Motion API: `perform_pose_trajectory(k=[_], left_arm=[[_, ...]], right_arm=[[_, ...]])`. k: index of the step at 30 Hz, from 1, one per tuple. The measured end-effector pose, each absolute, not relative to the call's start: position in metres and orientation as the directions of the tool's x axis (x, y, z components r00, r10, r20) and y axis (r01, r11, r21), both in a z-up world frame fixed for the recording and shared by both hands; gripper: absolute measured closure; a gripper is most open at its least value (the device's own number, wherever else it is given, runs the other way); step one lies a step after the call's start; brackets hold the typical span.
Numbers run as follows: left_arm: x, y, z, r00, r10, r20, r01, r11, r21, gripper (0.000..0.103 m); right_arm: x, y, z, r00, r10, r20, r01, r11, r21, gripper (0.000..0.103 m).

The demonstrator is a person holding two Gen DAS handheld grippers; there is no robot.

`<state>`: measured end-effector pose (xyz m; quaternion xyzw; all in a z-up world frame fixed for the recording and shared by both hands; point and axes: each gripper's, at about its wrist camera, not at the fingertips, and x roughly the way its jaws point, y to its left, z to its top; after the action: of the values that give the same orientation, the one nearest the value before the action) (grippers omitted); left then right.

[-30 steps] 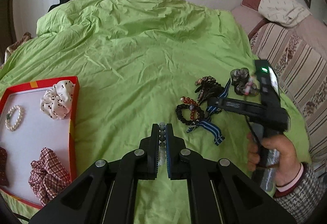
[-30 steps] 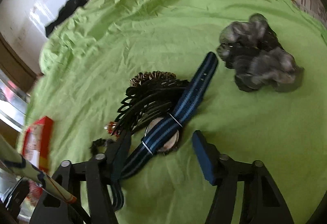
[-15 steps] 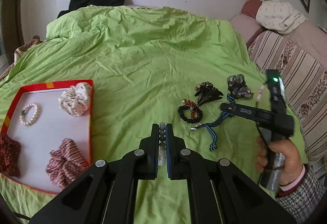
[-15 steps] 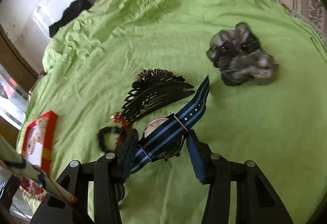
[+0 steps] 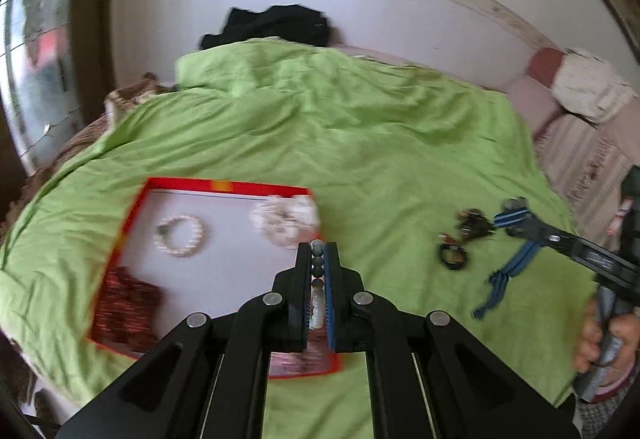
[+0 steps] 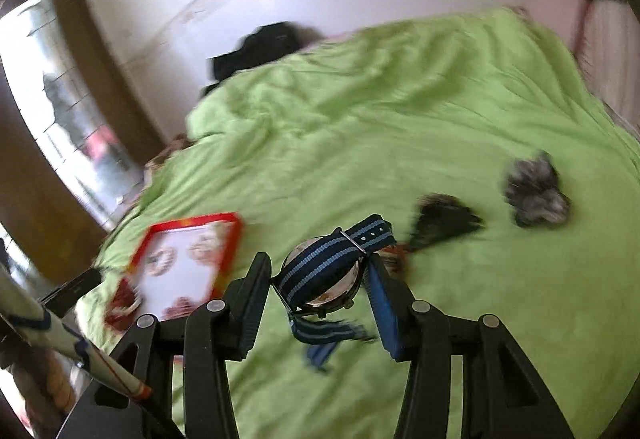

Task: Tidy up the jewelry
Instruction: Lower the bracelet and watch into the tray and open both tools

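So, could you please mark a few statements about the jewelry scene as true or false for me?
1. The left hand-held gripper is shut on a bead bracelet. True.
2. The right hand-held gripper holds a pearl bracelet. False: it holds a watch with a blue striped strap.
3. The pearl bracelet lies inside the red tray. True.
4. The grey scrunchie is in the tray. False: it lies on the green bedcover.
5. The black hair claw lies on the bedcover. True.
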<state>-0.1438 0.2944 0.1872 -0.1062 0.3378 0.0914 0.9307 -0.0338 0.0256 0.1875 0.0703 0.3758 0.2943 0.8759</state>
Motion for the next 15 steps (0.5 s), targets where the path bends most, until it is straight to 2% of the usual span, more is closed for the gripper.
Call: perform_pose_trajectory(k=[8,15], left_arm=[[-0.138,0.364,0.167,0.706,0.118,-0.699,-0.315,0.936,-0.160,0.098],[-0.125,0.400,0.134,0.670,0.107,-0.735,-0.357,0.914,-0.192,0.098]], right_arm=[[-0.057,0.126,0.206,0.412,0.687,-0.598,-0.628,0.690,0.360,0.051],[-0.057,0.215,0.189,0.336,0.703,-0.627,-0.706,0.629,0.326,0.051]])
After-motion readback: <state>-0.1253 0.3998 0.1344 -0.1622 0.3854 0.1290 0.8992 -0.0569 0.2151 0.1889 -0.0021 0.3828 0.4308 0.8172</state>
